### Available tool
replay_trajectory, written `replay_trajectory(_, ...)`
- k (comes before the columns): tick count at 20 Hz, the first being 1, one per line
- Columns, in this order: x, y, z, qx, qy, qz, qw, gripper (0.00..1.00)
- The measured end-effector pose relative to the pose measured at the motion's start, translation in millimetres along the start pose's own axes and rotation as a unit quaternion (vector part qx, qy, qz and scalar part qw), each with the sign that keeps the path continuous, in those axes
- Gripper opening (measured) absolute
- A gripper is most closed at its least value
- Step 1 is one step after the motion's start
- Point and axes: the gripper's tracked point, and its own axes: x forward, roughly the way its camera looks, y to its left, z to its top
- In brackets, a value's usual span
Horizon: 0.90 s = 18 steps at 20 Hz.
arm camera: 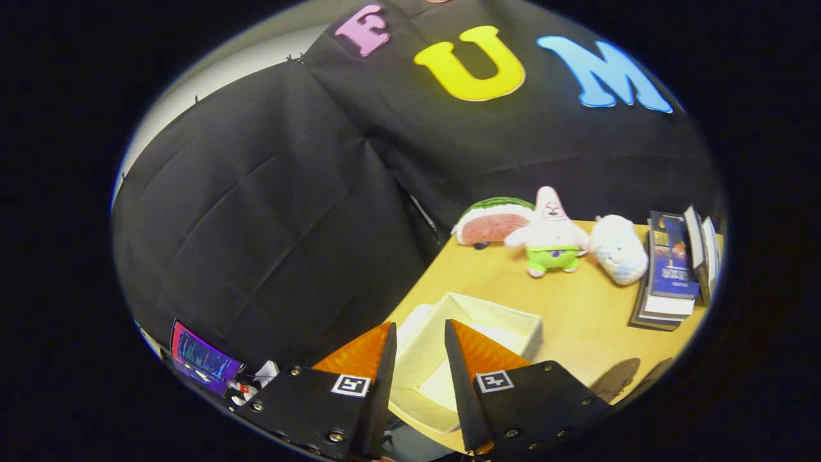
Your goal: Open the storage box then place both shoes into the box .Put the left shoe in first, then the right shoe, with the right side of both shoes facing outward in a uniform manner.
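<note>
Just beyond the fingers [420, 333], which stand apart holding nothing, the open storage box [494, 314] sits on the table [577, 308].

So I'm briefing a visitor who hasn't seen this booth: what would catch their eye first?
Probably the open white storage box on the wooden table, showing between and just ahead of the gripper, whose fingers are apart with nothing held. Beyond it sit a watermelon plush, a pink starfish plush, a white plush and stacked books.

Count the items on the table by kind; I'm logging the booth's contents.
Storage box: 1
Plush toys: 3, watermelon slice, pink star, white one
Book pile: 1
Total: 5
The hand-held gripper hovers open above the box.
</note>
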Motion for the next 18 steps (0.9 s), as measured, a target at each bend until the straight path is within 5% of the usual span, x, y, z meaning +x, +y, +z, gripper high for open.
replay_trajectory(11, -80.6, -146.9, -75.6, 0.058, 0.021, -0.152, 0.986, 0.64)
replay_trajectory(12, -87.0, -157.1, -85.5, 0.065, 0.029, -0.164, 0.984, 0.74)
replay_trajectory(16, -99.4, -195.8, -138.4, 0.095, 0.067, -0.197, 0.974, 0.80)
replay_trajectory(18, -107.2, -210.2, -160.1, 0.103, 0.087, -0.216, 0.967, 0.93)
